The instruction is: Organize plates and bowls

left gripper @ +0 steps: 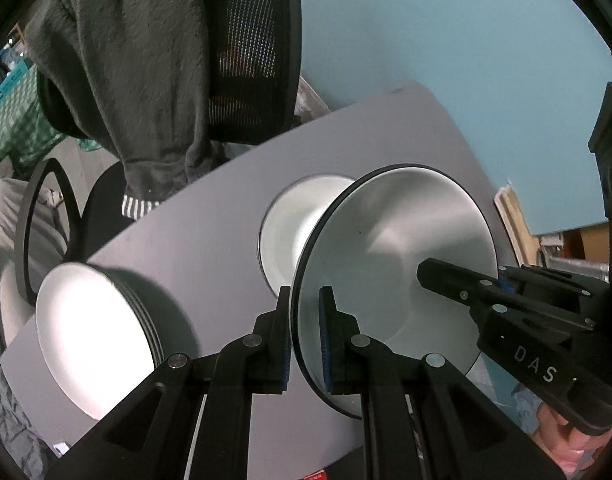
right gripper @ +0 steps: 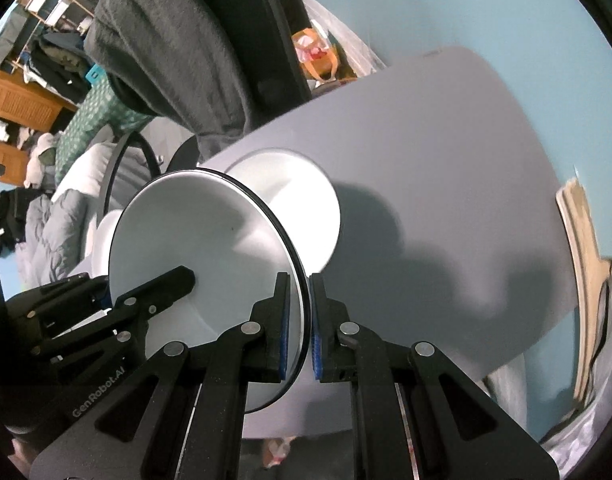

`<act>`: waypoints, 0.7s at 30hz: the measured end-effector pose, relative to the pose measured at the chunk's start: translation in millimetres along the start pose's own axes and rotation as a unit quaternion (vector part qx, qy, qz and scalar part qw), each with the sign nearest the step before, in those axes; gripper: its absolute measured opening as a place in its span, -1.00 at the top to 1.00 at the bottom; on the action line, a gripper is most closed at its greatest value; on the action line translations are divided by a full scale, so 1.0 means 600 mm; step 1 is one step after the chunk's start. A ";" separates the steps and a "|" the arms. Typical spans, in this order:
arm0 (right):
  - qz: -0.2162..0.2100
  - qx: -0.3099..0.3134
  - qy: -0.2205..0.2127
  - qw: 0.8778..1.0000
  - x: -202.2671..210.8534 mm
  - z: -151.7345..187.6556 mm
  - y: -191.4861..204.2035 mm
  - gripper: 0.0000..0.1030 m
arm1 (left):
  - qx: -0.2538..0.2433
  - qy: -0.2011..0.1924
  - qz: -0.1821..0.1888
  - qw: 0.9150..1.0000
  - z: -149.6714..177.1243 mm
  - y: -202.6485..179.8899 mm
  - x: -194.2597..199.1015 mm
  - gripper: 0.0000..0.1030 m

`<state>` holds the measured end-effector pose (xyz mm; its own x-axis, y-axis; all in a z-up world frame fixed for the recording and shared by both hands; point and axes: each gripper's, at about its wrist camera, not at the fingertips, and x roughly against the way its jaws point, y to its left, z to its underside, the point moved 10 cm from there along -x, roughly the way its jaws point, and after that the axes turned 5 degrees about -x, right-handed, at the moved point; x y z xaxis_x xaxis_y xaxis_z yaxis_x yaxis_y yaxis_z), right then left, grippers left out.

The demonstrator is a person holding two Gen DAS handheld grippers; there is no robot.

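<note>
A white plate with a black rim (left gripper: 394,232) hangs tilted above the grey table (left gripper: 202,220), held by both grippers at opposite edges. My left gripper (left gripper: 306,304) is shut on its near rim. My right gripper (left gripper: 458,284) reaches in from the right, with one finger over the plate's face. In the right wrist view the same plate (right gripper: 194,236) sits between the blue pads of my right gripper (right gripper: 307,316), shut on the rim, and the left gripper (right gripper: 154,300) clamps the far edge. Under it a white dish (left gripper: 286,232) (right gripper: 310,204) rests on the table. A stack of plates (left gripper: 94,332) stands at the left.
A black mesh office chair (left gripper: 258,40) draped with a dark fleece garment (left gripper: 134,60) stands against the table's far edge. A light blue wall (left gripper: 446,32) lies behind. Wooden boards (right gripper: 582,248) lean at the right. The table's right half (right gripper: 446,152) is bare.
</note>
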<state>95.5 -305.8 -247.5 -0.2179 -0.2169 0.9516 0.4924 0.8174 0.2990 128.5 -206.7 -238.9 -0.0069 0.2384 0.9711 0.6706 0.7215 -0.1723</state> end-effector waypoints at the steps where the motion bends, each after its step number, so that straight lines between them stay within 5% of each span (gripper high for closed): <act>1: -0.002 0.001 0.003 1.000 -0.009 -0.008 -0.002 0.82 | -0.002 0.001 -0.004 1.000 -0.005 0.002 -0.006 0.79; 21: 0.001 0.000 0.066 0.998 -0.064 -0.035 -0.017 0.79 | -0.008 0.040 -0.033 0.999 -0.012 0.026 -0.062 0.79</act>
<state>116.6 -317.0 -285.6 -0.1034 -0.2841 0.9532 0.4935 0.8174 0.2972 144.5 -208.7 -276.4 0.0068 0.1371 0.9905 0.6821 0.7237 -0.1049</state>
